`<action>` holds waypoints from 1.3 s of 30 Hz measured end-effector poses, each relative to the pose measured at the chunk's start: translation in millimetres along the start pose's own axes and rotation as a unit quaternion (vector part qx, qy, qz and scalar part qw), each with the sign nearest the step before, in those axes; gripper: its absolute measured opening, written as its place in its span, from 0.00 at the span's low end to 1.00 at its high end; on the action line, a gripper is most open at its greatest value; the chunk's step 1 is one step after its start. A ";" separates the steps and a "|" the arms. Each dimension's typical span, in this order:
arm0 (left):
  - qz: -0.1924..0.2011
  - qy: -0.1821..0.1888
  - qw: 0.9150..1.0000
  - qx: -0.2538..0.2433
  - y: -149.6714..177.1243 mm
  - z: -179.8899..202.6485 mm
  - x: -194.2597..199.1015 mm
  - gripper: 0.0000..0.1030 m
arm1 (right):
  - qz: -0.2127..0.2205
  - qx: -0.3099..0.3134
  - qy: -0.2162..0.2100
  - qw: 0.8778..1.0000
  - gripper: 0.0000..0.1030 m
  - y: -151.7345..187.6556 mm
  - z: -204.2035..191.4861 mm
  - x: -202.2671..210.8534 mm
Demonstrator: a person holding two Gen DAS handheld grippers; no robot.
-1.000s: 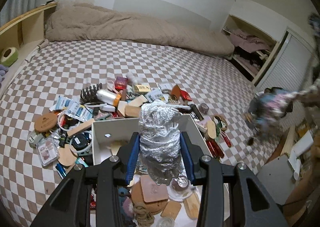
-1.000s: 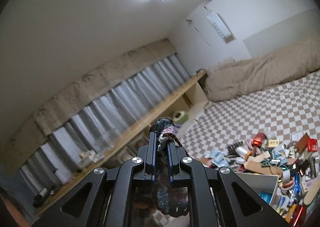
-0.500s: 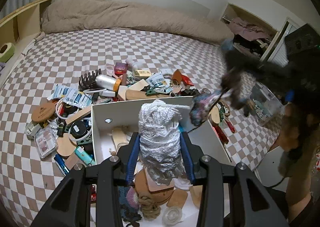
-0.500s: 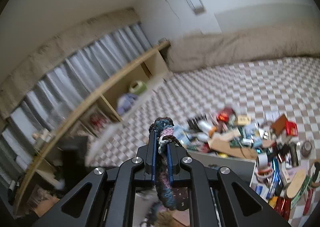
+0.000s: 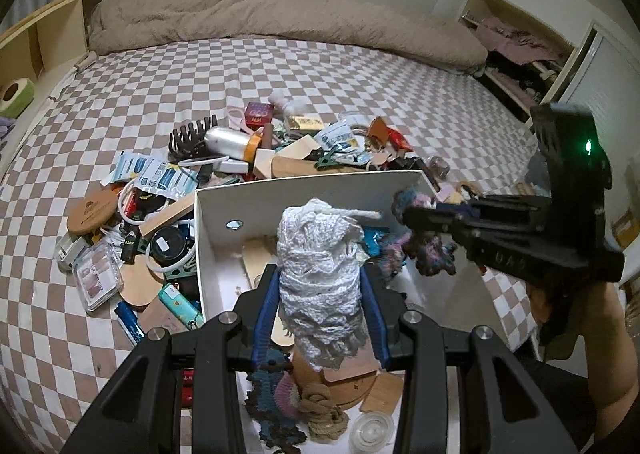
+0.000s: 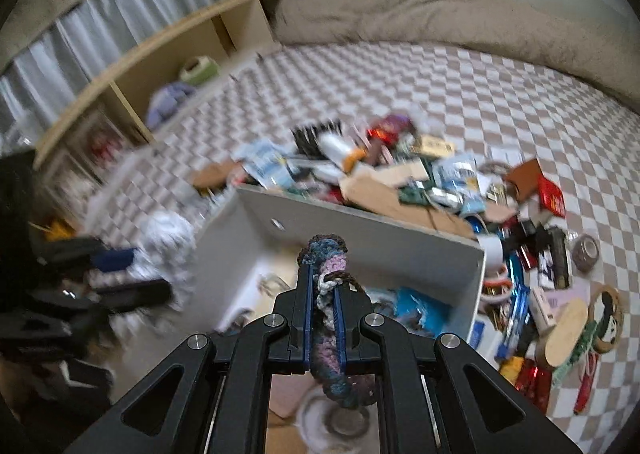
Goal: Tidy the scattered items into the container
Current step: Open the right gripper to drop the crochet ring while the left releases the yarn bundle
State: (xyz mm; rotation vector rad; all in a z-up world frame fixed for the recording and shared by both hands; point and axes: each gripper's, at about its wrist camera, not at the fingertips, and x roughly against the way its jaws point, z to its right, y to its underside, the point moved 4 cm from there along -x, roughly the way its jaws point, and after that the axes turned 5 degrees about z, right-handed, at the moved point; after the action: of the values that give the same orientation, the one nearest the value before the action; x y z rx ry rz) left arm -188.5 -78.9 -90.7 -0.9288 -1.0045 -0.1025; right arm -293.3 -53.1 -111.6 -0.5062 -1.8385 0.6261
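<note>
Both tongs were loaded above the white box (image 5: 304, 190) on the checkered bed (image 5: 280, 74). My left tongs (image 5: 320, 294) pinched a white crocheted bundle (image 5: 320, 270) over the box's clutter; my right tongs (image 6: 322, 294) were clamped on a dark knitted piece (image 6: 326, 254) (blue and pink yarn). More scattered items (image 5: 168, 190) lay behind the box.
</note>
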 end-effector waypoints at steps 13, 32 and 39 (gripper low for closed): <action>-0.027 -0.079 0.996 -0.013 4.1 -4.9 -37.9 0.39 | -0.062 0.049 0.040 0.996 0.49 25.7 0.6 -21.8; -0.099 -0.203 0.972 -0.062 26.4 -9.2 -85.2 0.39 | -0.048 0.055 0.018 0.997 0.74 46.0 -2.1 14.0; -0.119 -0.239 0.962 -0.054 36.8 -9.5 -93.0 0.41 | -0.043 0.061 0.009 0.997 0.74 47.4 -9.1 21.2</action>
State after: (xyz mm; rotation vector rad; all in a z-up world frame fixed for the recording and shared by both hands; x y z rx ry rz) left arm -217.4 -92.7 -186.0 -0.9496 -1.5729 -0.1391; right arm -289.6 -2.0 -123.9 -0.3484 -1.7822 0.6689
